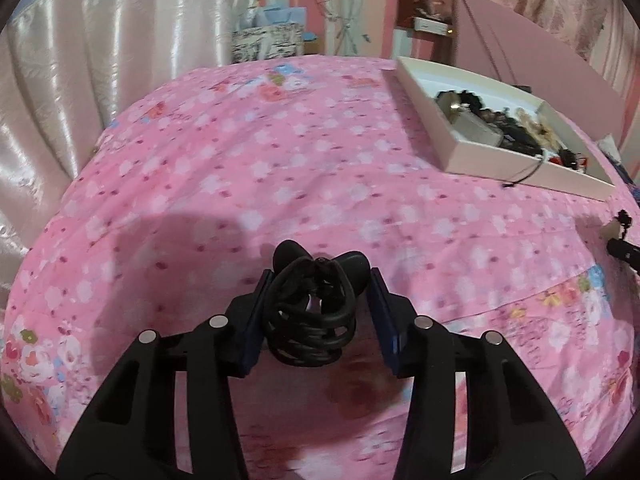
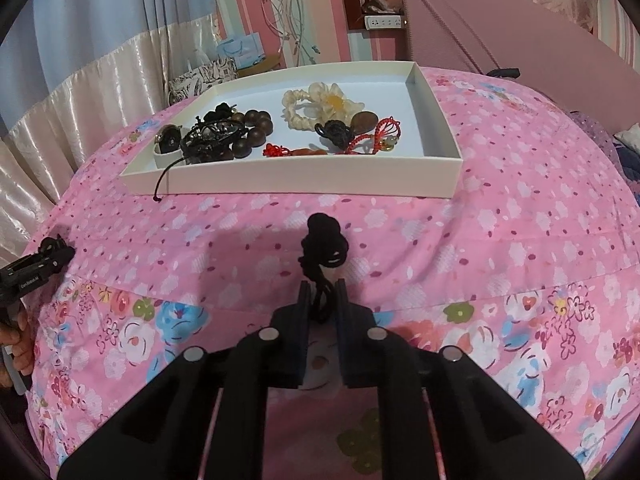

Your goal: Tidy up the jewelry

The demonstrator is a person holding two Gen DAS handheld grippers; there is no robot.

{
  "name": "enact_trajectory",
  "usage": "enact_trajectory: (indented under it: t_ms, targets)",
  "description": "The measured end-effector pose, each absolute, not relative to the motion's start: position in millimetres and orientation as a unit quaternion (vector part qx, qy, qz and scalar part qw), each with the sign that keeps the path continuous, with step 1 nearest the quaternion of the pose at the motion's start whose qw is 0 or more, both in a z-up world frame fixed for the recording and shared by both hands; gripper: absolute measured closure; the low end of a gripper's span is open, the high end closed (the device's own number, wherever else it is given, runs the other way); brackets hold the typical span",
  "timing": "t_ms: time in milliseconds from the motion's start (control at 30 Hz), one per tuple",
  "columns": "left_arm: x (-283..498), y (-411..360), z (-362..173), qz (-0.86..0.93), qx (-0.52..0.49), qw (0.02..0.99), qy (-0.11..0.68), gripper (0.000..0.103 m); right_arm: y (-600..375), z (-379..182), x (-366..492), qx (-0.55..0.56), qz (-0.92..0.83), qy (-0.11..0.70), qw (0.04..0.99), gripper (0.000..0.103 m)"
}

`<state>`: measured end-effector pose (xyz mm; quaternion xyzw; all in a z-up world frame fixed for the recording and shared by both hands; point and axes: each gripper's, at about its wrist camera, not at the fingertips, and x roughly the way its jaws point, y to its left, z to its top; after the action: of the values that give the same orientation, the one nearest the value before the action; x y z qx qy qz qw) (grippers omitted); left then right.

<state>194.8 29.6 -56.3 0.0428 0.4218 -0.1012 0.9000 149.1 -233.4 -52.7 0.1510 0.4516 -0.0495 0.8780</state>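
In the left wrist view my left gripper [image 1: 320,280] is shut on a bundle of coiled black cord [image 1: 308,320] with two rounded lobes, held above the pink bedspread. My right gripper [image 2: 323,292] is shut on a black knotted cord ornament [image 2: 323,232] whose knot sticks out past the fingertips. A shallow white tray [image 2: 296,178] lies beyond it, holding dark wooden beads [image 2: 256,128], a cream bracelet [image 2: 316,104], red cord pieces [image 2: 380,132] and a black knot [image 2: 334,132]. The same tray [image 1: 492,160] appears at the upper right of the left wrist view.
A black cord [image 2: 164,176] hangs over the tray's front rim onto the pink floral bedspread [image 2: 500,220]. Satin curtains [image 1: 60,100] hang at the left. A pink board [image 2: 500,20] leans behind the tray. A hand [image 2: 16,340] shows at the left edge.
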Motion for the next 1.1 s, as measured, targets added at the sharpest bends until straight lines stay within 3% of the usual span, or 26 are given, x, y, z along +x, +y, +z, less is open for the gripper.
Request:
enact_trajectory:
  t_ms: [567, 1100]
  targets:
    - [175.4, -81.8, -44.5, -0.201, 0.038, 0.897, 0.392, 0.057, -243.0, -44.8, 133.8, 0.176, -0.039, 0.418, 0.890, 0.093]
    - [166.9, -80.8, -45.9, -0.144, 0.033, 0.915, 0.375, 0.057, -239.5, -33.1, 106.5, 0.185, -0.053, 0.366, 0.910, 0.093]
